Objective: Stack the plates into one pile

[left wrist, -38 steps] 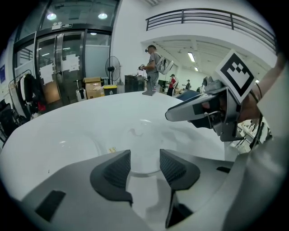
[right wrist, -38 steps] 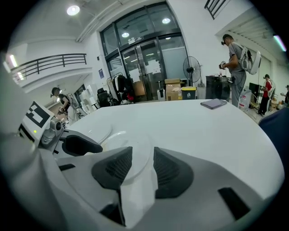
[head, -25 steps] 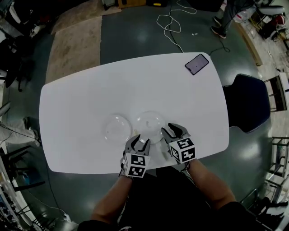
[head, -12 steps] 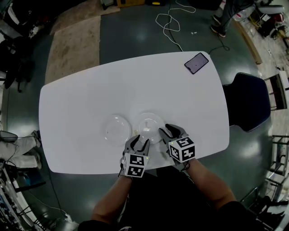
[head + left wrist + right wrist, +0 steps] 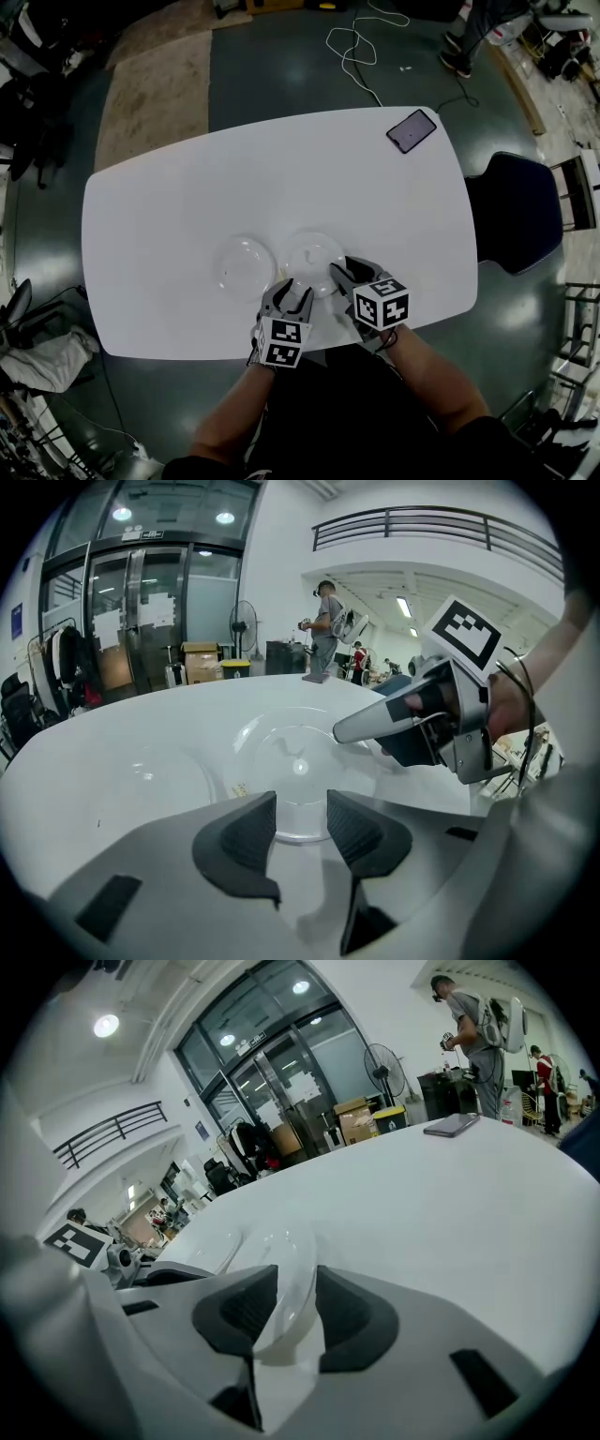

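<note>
1. Two clear plates lie side by side, just apart, near the front edge of the white table [image 5: 187, 206]. They are not yet stacked.
2. The right gripper [image 5: 345, 274] has just been closing its jaws. They now pinch the near-right rim of the right plate [image 5: 311, 255], one pad on each side, with the rim filling the narrow gap.
3. The left gripper [image 5: 290, 293] hovers at the table's front edge with its jaws apart and nothing between them. Its tips are just short of the right plate's near rim.
4. The left plate [image 5: 244, 267] lies flat and untouched.
5. A smartphone [image 5: 411, 131] lies at the far right corner, and a dark chair [image 5: 511, 211] stands beside the table.
</note>
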Demonstrator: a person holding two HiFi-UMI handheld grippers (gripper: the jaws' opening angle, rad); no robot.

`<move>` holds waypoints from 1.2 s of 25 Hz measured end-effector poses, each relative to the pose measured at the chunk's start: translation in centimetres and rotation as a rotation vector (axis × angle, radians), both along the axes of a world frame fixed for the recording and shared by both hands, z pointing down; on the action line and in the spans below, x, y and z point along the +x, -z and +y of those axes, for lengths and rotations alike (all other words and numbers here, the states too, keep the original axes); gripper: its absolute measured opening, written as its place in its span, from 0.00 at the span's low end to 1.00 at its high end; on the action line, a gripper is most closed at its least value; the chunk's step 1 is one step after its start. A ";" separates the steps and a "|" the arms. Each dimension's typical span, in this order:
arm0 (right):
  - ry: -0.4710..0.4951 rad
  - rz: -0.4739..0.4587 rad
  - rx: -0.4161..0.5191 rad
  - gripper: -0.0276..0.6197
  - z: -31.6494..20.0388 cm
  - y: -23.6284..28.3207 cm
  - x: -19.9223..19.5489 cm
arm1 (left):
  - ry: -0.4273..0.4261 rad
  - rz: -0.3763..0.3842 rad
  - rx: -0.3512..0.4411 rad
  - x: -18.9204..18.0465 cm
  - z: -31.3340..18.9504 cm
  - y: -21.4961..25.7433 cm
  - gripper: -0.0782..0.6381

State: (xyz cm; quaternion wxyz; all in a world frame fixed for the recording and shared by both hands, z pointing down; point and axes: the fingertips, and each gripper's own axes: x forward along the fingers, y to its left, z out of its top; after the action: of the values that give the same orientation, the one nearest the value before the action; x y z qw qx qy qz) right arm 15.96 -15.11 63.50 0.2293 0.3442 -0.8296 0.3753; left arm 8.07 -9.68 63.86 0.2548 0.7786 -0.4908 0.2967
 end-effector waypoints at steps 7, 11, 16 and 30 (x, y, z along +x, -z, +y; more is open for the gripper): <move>-0.018 -0.004 -0.037 0.23 0.1 -0.3 0.1 | -0.005 0.009 -0.014 0.0 0.1 0.0 0.37; -0.029 -0.014 -0.049 0.17 0.0 -0.1 0.3 | -0.002 0.011 -0.020 -0.2 0.2 -0.2 0.37; -0.050 -0.084 -0.070 0.14 0.2 0.7 0.2 | -0.012 0.032 -0.019 0.0 0.2 0.2 0.37; -0.099 -0.221 -0.056 0.09 1.3 5.0 -1.0 | -0.034 0.056 0.022 -2.2 1.7 3.6 0.21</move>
State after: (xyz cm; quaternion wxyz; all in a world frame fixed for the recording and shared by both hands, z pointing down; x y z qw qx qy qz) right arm 14.92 -13.83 58.49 0.1274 0.3347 -0.8210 0.4446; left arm 5.90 -7.98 60.30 0.2550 0.7975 -0.4734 0.2736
